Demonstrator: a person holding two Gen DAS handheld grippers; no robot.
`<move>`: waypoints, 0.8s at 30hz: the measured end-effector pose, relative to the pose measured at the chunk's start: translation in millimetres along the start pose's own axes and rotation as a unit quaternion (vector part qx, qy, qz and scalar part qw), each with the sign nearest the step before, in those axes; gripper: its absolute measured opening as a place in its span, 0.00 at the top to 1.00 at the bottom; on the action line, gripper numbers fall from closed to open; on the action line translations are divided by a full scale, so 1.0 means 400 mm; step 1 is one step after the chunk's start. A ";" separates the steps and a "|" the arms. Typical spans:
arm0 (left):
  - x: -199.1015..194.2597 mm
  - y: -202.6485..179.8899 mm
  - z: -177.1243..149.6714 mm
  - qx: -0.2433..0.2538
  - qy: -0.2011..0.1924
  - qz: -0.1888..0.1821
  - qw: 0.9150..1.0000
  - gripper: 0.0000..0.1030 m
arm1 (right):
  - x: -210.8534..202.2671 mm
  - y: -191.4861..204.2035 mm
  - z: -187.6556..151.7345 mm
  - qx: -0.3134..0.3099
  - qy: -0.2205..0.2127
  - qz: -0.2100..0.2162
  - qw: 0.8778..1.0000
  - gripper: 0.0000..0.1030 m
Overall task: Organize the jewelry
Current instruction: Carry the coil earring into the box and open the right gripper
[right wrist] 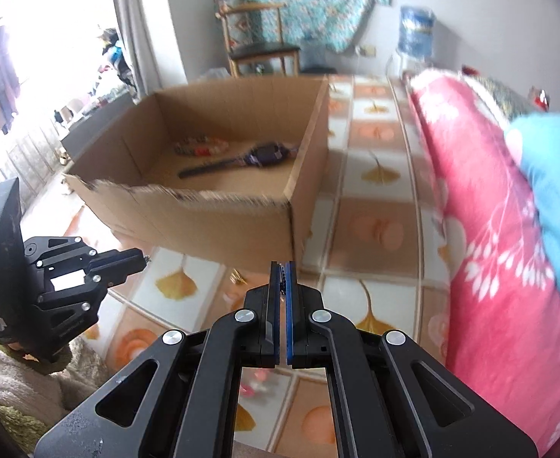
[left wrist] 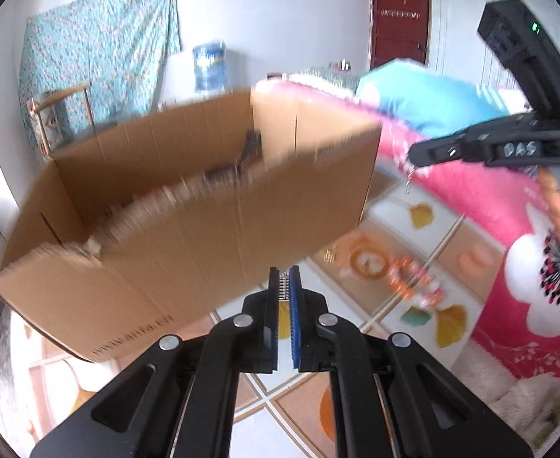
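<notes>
Both grippers are hanging over the patterned floor mat in front of an open cardboard box. The left gripper is pinching a thin silvery chain between its nearly closed pads at lower centre of its own view. The right gripper is clamped tight on a small dark chain piece; in the left view a fine chain is dangling from its tip at right. Beaded orange-and-pink jewelry is lying on the mat right of centre. Inside the box, a dark brush-like item and a beaded piece are resting on the bottom. A pink blanket is filling the right side.
</notes>
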State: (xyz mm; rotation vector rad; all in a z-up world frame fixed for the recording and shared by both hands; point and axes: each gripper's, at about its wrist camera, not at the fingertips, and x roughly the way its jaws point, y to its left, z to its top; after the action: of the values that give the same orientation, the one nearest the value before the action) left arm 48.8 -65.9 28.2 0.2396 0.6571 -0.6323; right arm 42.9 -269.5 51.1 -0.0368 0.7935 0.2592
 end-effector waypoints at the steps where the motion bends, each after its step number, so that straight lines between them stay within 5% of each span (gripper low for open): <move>1: -0.023 0.003 0.014 -0.002 -0.012 -0.004 1.000 0.96 | -0.010 0.006 0.010 -0.004 -0.010 0.009 1.000 1.00; 11: -0.136 0.072 0.149 0.028 -0.097 0.042 0.994 0.96 | -0.042 0.082 0.177 -0.061 -0.091 0.107 0.988 1.00; 19: 0.015 0.239 0.212 -0.032 0.051 0.008 0.998 0.96 | 0.160 0.112 0.309 -0.093 0.013 0.169 0.981 1.00; 24: 0.122 0.315 0.219 -0.067 0.161 -0.045 0.984 0.95 | 0.312 0.134 0.355 -0.108 0.101 0.175 0.974 1.00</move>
State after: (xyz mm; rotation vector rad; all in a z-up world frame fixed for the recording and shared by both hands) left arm 199.5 -24.5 66.7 0.1885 1.0225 -0.6399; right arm 212.9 -172.1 65.9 -0.1311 0.9698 0.6837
